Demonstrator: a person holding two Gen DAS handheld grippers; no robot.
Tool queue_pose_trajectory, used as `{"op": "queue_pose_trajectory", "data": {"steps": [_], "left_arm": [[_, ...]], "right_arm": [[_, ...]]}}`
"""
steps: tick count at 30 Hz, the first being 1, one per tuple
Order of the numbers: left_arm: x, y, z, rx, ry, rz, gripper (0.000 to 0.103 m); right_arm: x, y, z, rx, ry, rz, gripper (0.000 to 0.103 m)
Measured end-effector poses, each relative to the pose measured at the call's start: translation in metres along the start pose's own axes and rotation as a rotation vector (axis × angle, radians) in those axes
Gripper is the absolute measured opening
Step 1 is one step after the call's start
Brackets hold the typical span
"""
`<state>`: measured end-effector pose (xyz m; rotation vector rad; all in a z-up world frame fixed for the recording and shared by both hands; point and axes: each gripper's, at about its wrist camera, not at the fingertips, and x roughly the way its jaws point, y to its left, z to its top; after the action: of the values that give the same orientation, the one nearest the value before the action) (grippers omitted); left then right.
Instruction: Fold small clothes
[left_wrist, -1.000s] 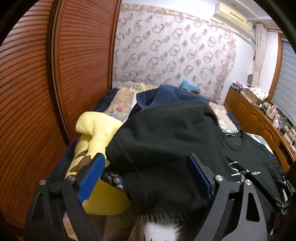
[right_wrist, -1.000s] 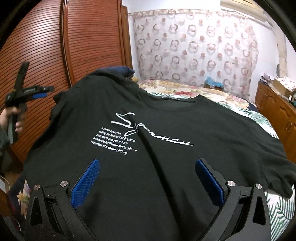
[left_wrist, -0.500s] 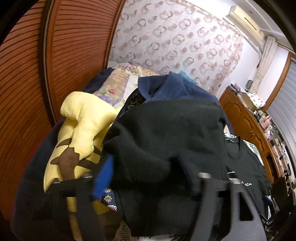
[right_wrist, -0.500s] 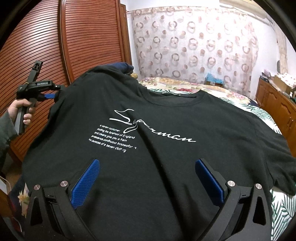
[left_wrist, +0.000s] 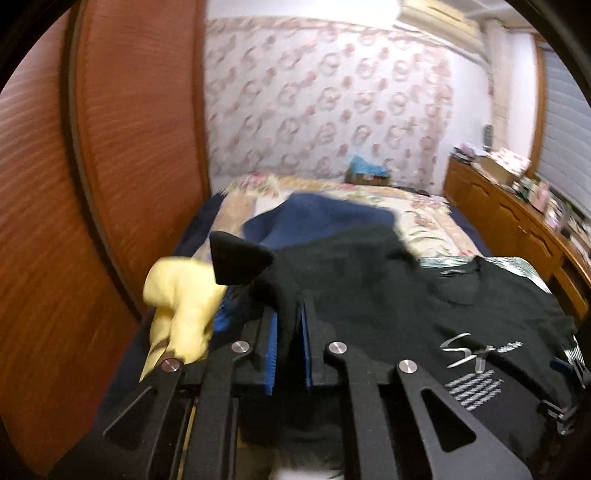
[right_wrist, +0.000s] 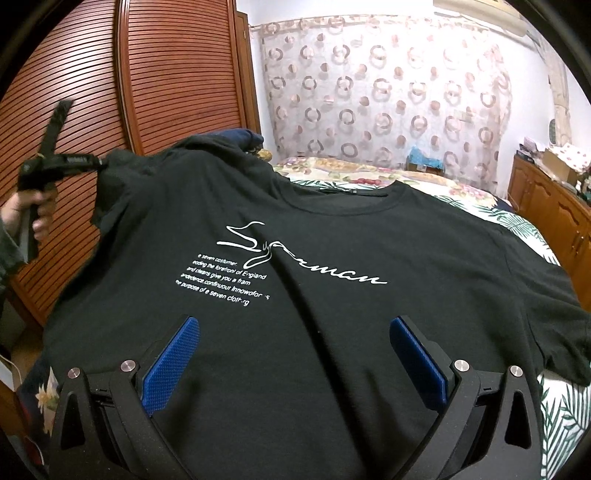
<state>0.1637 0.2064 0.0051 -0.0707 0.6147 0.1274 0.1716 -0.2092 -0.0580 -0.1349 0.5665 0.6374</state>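
Two blue pads of your left gripper (left_wrist: 287, 325) stand nearly together in the left wrist view, pinching a fold of the black T-shirt (left_wrist: 369, 295) between them. The gripped part is the sleeve on the shirt's left side, bunched up and raised — a dark corner of fabric (left_wrist: 236, 260) sticks up just behind the pads. A yellow plush toy (left_wrist: 181, 306) lies beside the gripper toward the left edge of the bed (left_wrist: 424, 221), and a navy garment (left_wrist: 314, 218) is heaped just beyond the shirt. The shirt's white print (left_wrist: 469, 354) shows on the right. This view is motion-blurred, so finer detail cannot be read.

In the right wrist view, your right gripper (right_wrist: 295, 362) hovers low over the lower front of the black T-shirt (right_wrist: 332, 332) with its blue pads (right_wrist: 171, 362) spread wide, nothing between them. Whether the pads touch the cloth cannot be told. The shirt lies face up across the near end of the bed (right_wrist: 554, 406), collar toward the far side, white script and text block (right_wrist: 258, 266) at centre. At the left edge, your left hand (right_wrist: 33, 218) holds the left gripper (right_wrist: 99, 162) clamped on the sleeve — that sleeve is lifted off the bed. A slatted wooden wardrobe door (right_wrist: 92, 92) stands behind it, and a patterned curtain (right_wrist: 388, 103) hangs beyond the bed.
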Motion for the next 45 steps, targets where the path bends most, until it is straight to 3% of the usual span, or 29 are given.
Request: {"op": "queue_pose_trajectory", "data": {"steps": [4, 9, 12, 20, 30, 35, 37, 43, 45], "left_arm": [[-0.014, -0.033, 0.012, 0.085, -0.034, -0.019, 0.012], [-0.019, -0.056, 0.020, 0.166, -0.055, 0.030, 0.012], [-0.019, -0.055, 0.024, 0.165, -0.048, 0.022, 0.012], [-0.006, -0.019, 0.020, 0.132, 0.006, 0.145, 0.024], [0.030, 0.008, -0.005, 0.049, 0.121, 0.097, 0.026], [0.037, 0.023, -0.007, 0.000, 0.117, 0.080, 0.060], [0.038, 0.027, -0.004, -0.009, 0.101, 0.057, 0.065], [0.057, 0.023, 0.011, 0.067, 0.082, 0.072, 0.064], [0.067, 0.023, 0.014, 0.080, 0.114, 0.074, 0.050]], "right_arm": [[-0.001, 0.000, 0.000, 0.008, 0.002, -0.001, 0.103], [-0.001, -0.001, 0.001, 0.009, 0.004, 0.000, 0.103], [-0.002, -0.001, 0.000, 0.012, 0.004, 0.002, 0.103], [-0.001, -0.005, 0.001, 0.017, 0.003, 0.006, 0.103], [-0.001, -0.007, 0.001, 0.017, 0.004, 0.006, 0.103], [-0.001, -0.007, 0.001, 0.016, 0.004, 0.006, 0.103], [-0.001, -0.007, 0.001, 0.016, 0.004, 0.006, 0.103], [-0.001, -0.007, 0.000, 0.015, 0.006, 0.006, 0.103], [-0.001, -0.007, 0.000, 0.016, 0.005, 0.006, 0.103]]}}
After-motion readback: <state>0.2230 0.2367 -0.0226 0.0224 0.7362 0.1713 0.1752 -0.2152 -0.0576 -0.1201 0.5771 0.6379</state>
